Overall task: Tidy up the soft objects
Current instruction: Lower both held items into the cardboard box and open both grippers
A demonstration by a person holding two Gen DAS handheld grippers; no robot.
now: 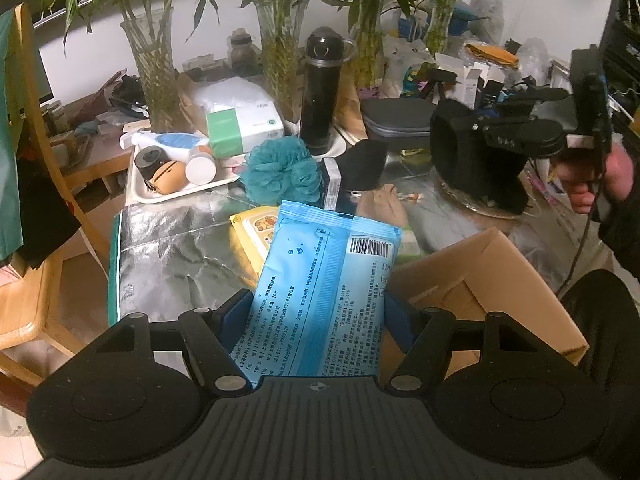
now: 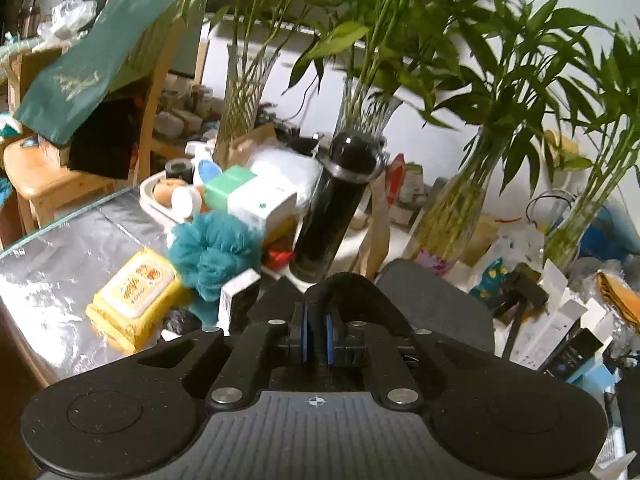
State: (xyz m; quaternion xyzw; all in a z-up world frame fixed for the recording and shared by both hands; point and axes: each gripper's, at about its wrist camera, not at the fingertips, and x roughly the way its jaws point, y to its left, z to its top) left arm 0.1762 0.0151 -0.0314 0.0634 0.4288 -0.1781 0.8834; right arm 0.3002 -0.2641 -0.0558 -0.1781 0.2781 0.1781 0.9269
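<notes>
Left gripper (image 1: 320,320) clamped on blue wipes pack (image 1: 320,276), barcode up, small print unreadable. Cardboard box (image 1: 480,280) just right of it: next, lower pack in, release. Right gripper (image 2: 316,336) pinched on black fabric (image 2: 340,292), probably soft item. Yellow pack (image 2: 134,300) lies left.

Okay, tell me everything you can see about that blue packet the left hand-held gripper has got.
The blue packet is a flat, soft plastic pouch, light blue with a darker band, printed text and a barcode near its top right. It sits lengthwise between the blue pads of the left hand-held gripper, tilted slightly, over the foil-covered table. Its far end overlaps the yellow wipes pack; the cardboard box lies to its right.
</notes>
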